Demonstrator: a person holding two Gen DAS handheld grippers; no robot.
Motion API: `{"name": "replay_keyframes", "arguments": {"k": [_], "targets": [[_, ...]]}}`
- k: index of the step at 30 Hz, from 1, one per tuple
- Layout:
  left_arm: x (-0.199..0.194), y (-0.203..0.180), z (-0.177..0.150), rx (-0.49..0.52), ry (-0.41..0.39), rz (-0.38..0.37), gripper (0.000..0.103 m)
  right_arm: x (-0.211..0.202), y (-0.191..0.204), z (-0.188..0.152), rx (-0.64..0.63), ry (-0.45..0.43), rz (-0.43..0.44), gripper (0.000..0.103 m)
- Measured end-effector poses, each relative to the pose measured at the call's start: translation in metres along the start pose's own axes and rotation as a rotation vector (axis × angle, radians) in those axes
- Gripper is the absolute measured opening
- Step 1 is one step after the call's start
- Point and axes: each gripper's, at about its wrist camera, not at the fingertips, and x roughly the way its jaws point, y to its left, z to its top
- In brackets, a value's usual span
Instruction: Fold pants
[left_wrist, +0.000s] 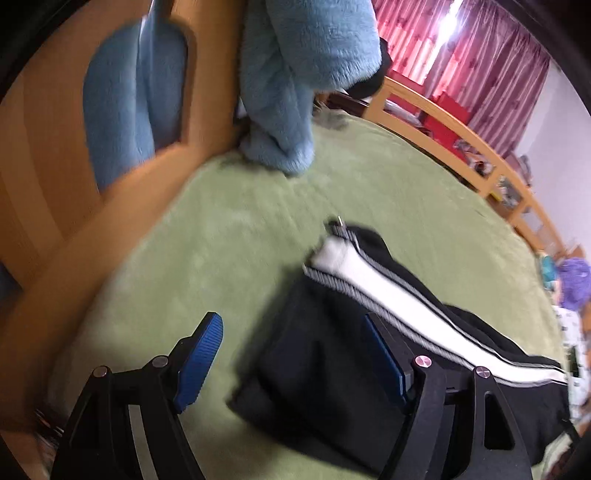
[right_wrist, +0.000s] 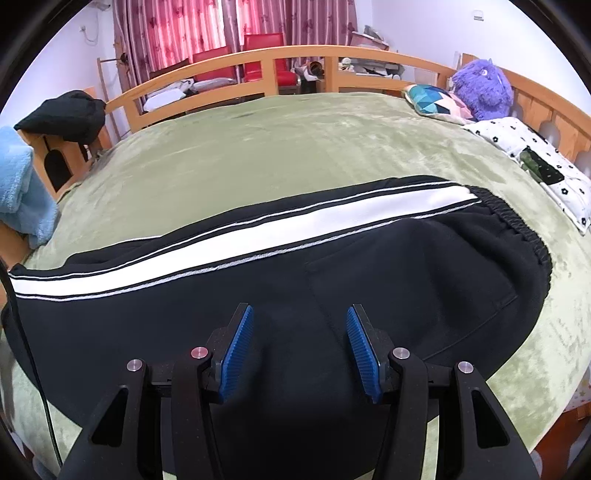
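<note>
Black pants with a white side stripe lie flat across the green blanket, with the elastic waistband at the right. In the left wrist view the leg end of the pants lies folded over on itself, its cuff pointing away. My left gripper is wide open just above that leg end. One pad is over bare blanket and the other over the black cloth, neither pressing on it. My right gripper hovers open over the seat of the pants, both blue pads bare.
A blue fleece garment hangs over the wooden bed end at the left. A wooden rail runs along the far side. A purple plush toy, a colourful cushion and a flowered pillow lie at the right.
</note>
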Motion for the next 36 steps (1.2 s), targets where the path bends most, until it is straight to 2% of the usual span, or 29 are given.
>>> {"name": "replay_keyframes", "arguments": {"k": [2,4,6,8,11,14,16,18,19,20,22,24,26,30,31,34,36], "targets": [[0.01,-0.002,-0.006,0.021,0.013,-0.004,0.075,0.0,0.004,-0.004,-0.005,0.01,0.006,0.052],[0.025,-0.005,-0.009,0.026,0.028,0.01,0.064,-0.001,0.006,-0.005,-0.005,0.017,0.01,0.052],[0.032,-0.011,-0.009,0.024,0.048,-0.015,0.015,-0.007,0.008,-0.009,-0.008,0.017,0.015,0.052],[0.021,-0.014,-0.003,0.028,0.04,-0.048,0.012,-0.013,0.009,-0.012,-0.017,0.012,0.001,0.052],[-0.015,-0.009,0.007,-0.023,-0.006,-0.104,0.012,-0.021,0.008,-0.015,-0.021,0.015,-0.008,0.052],[-0.03,-0.003,0.006,-0.019,0.017,-0.058,0.012,-0.028,0.008,-0.017,-0.021,0.006,-0.02,0.052],[-0.015,-0.001,-0.004,-0.002,0.064,0.02,0.014,-0.027,0.006,-0.018,-0.013,0.007,-0.015,0.052],[0.007,0.002,-0.016,0.016,0.134,0.135,0.028,-0.025,0.005,-0.019,-0.005,0.016,-0.004,0.052],[0.015,0.004,-0.021,0.02,0.161,0.229,0.03,-0.023,0.005,-0.02,-0.004,0.023,0.0,0.052],[0.016,0.005,-0.024,0.016,0.162,0.256,0.04,-0.023,0.006,-0.02,-0.007,0.03,0.007,0.052],[0.006,0.004,-0.023,0.005,0.123,0.235,0.049,-0.024,0.007,-0.02,-0.024,0.027,0.01,0.052],[-0.007,-0.002,-0.018,0.013,0.077,0.24,0.062,-0.027,0.008,-0.018,-0.046,0.01,0.003,0.052],[-0.018,-0.013,-0.009,0.035,0.028,0.234,0.063,-0.028,0.009,-0.013,-0.069,-0.004,-0.01,0.052],[-0.011,-0.041,0.008,0.085,0.014,0.107,0.064,-0.02,0.012,0.001,-0.09,-0.011,-0.002,0.052],[-0.004,-0.049,0.013,0.118,0.014,0.1,0.064,-0.017,0.013,0.005,-0.095,-0.015,-0.003,0.052],[0.016,-0.057,0.027,0.144,0.003,0.163,0.064,-0.008,0.02,0.016,-0.112,-0.026,0.01,0.052],[0.027,-0.054,0.037,0.117,-0.003,0.125,0.064,-0.001,0.024,0.02,-0.125,-0.013,0.015,0.052]]}}
